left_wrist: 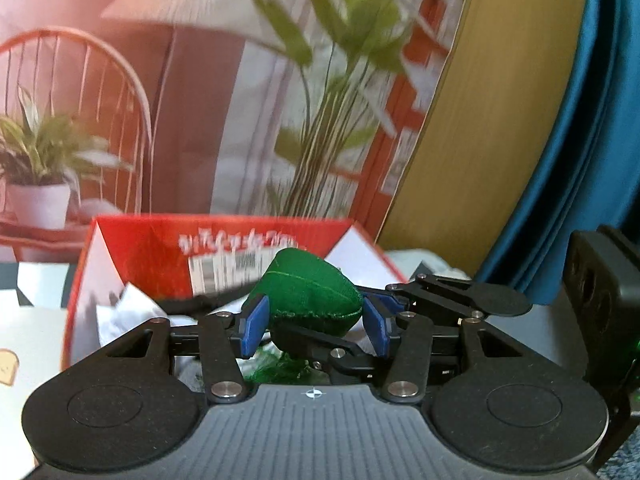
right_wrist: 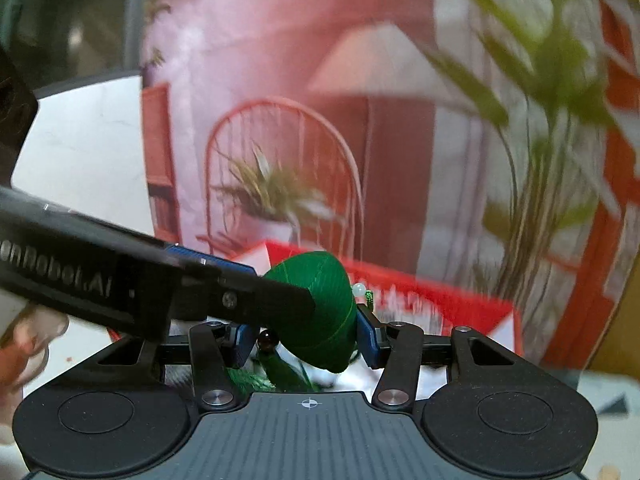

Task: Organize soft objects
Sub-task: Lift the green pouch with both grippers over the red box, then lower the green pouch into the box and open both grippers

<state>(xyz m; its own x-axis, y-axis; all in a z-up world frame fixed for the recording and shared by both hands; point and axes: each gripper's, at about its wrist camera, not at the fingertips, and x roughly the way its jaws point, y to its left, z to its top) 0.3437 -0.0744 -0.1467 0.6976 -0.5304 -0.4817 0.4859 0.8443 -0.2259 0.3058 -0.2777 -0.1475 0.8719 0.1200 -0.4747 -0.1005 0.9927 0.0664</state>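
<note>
A green stuffed fabric pouch point(left_wrist: 310, 294) with a green tassel point(left_wrist: 276, 372) below it sits between the blue pads of my left gripper point(left_wrist: 316, 330), which is shut on it. The right gripper's black fingers point(left_wrist: 320, 342) cross in from the right and touch the same pouch. In the right wrist view the pouch point(right_wrist: 320, 312) sits between the blue pads of my right gripper point(right_wrist: 306, 340), which is shut on it, and the left gripper's finger point(right_wrist: 256, 300) reaches in from the left. A red open box point(left_wrist: 136, 256) stands just behind the pouch.
The red box point(right_wrist: 440, 300) holds white paper and soft items. Behind it stands a printed backdrop with a chair and plants point(left_wrist: 312, 80). A gold panel point(left_wrist: 492, 120) and blue fabric point(left_wrist: 580, 160) are at the right. A small white bead point(right_wrist: 359, 289) sits by the pouch.
</note>
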